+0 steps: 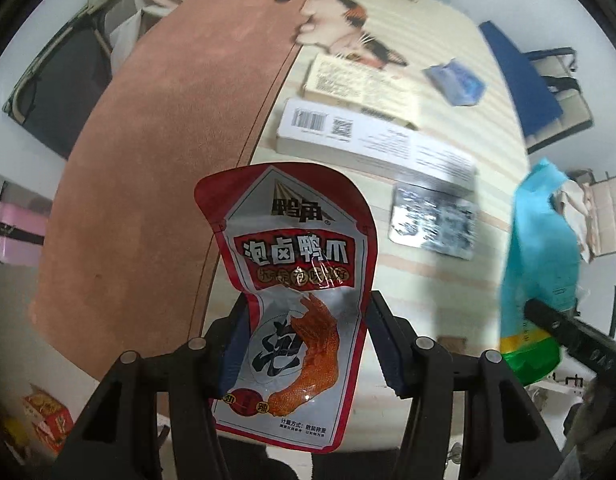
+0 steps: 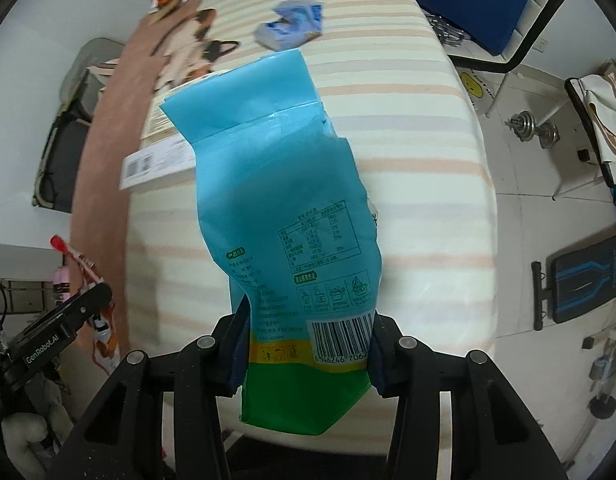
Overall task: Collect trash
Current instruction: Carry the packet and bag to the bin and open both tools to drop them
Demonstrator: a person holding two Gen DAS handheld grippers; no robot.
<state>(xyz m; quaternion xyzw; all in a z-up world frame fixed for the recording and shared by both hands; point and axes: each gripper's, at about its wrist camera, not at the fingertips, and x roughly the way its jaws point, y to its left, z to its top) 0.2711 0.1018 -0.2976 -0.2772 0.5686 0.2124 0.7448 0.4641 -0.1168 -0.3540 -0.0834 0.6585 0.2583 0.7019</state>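
Your left gripper is clamping the red snack pouch, your right gripper the blue bag, both lifted above the striped table. Keep squeezing; the bin, probably off-frame, needs finding first.

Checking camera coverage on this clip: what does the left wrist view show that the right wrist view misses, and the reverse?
Only the left wrist view shows the silver foil wrapper on the striped cloth and the front of the red snack pouch, clamped in the left gripper.

Only the right wrist view shows the dumbbell on the floor and the bag's barcode.

Both show the blue-green bag held by the right gripper, the white barcoded box and the crumpled blue wrapper.
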